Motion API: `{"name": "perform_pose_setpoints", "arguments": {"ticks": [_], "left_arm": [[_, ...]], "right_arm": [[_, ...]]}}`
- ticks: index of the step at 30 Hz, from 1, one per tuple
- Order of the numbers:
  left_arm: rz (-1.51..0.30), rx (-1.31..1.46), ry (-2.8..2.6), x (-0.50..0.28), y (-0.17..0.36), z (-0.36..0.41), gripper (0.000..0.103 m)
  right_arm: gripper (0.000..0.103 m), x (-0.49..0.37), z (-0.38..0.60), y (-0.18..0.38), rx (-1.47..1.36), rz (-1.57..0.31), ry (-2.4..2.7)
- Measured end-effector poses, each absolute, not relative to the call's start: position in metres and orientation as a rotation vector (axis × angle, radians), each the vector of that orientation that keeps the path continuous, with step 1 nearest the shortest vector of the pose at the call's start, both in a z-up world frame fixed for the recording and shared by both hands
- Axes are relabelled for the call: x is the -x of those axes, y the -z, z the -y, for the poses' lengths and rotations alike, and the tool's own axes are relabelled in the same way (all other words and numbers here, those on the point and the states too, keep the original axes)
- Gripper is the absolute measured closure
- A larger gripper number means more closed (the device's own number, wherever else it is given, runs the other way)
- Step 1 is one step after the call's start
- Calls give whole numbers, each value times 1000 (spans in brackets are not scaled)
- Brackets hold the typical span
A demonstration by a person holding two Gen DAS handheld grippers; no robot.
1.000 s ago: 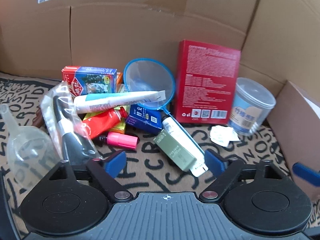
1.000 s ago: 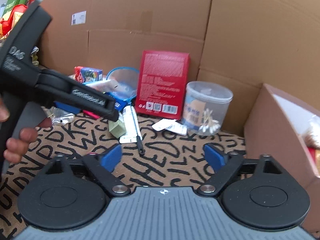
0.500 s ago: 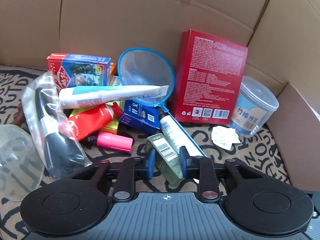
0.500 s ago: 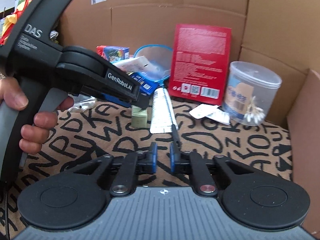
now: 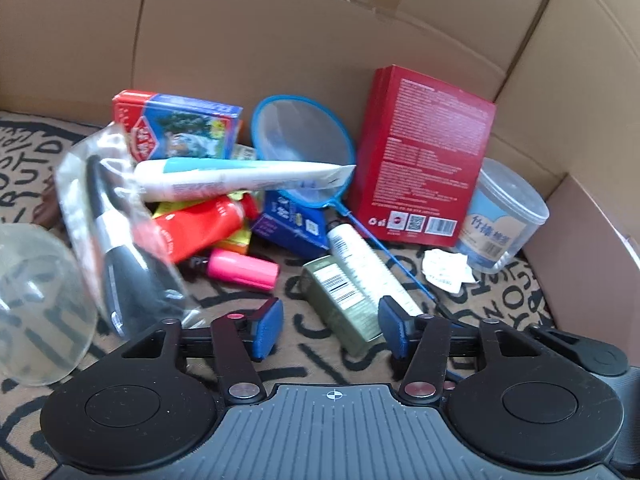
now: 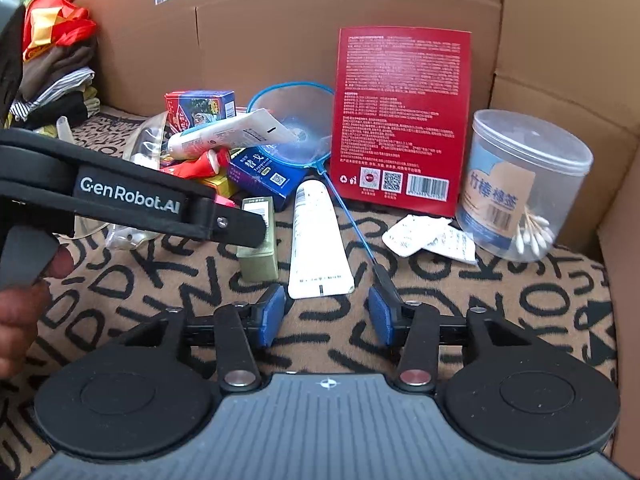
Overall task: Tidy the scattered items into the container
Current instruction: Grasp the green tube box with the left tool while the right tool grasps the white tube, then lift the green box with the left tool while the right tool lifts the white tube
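Left claw is standing open after its jaws have just been widening, gripping nothing; the green box is lying just ahead, its near end entering the gap toward the right pad, long axis running away and leftward. Right claw is likewise open and empty, jaws having just been parting; the white tube is lying just ahead of its gap, long axis pointing away. The left claw is nearer the box; the cardboard container is sitting to the right.
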State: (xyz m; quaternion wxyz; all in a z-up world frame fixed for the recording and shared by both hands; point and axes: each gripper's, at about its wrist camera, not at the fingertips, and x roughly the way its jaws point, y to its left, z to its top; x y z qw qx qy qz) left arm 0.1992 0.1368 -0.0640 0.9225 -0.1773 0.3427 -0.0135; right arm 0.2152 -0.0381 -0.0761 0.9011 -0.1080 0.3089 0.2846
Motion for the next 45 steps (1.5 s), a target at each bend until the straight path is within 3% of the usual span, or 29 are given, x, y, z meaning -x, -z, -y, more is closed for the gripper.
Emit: {"name": "perform_pose_setpoints", "arguments": {"ticks": [4,5,6,9,16,30,34,45], "left_arm": [[-723,342,15,-213,68,-132,32],[-723,311,9,-216,71,-129,36],[-713,263,4,-217,72,-124,49],[-701,207,34,-213,70,-114,69],[-724,226,53,-192,70,-111,85],[-775,171,96,-89,58,-70,83],[-781,148,83,-68,55,-69,39],[-758,104,21,-86,58,-61,37]], "right_arm": [[45,-226,32,77,224,-644,-594],[44,-228,31,77,222,-647,-596],[45,-229,31,77,220,-648,-597],[60,-226,33,76,221,-641,-590],[61,-194,53,71,235,-649,-594],[60,-94,125,66,178,-671,-570],[57,-75,137,65,173,-673,-554],[57,-84,127,58,192,-594,-536]]}}
